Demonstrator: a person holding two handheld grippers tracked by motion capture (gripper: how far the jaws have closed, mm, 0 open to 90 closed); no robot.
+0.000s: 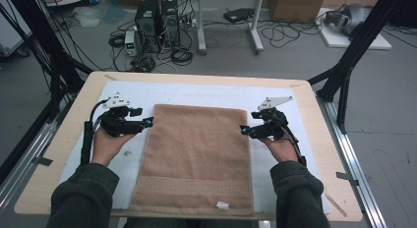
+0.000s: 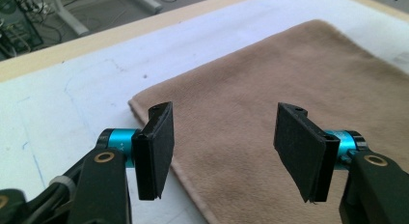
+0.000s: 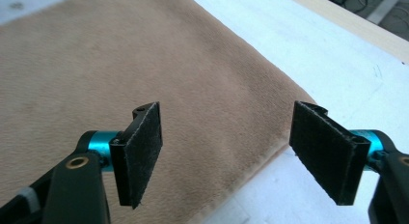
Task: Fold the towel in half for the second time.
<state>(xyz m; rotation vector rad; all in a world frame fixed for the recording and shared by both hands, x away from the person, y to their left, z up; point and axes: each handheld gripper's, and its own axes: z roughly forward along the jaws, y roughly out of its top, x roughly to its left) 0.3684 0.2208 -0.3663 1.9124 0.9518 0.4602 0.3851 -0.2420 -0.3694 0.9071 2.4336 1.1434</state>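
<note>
White sheet (image 1: 196, 93) covers the wooden table (image 1: 74, 125), tan towel (image 1: 196, 154) lying flat mid-frame. Left gripper (image 1: 147, 122) and right gripper (image 1: 244, 130) flank its upper edges, jaws wide apart, holding nothing.

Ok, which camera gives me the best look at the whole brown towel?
The high view: the brown towel lies flat there, all four edges and its white tag visible. The left gripper view shows its far-left corner beyond open jaws; the right gripper view shows its far-right corner.
</note>
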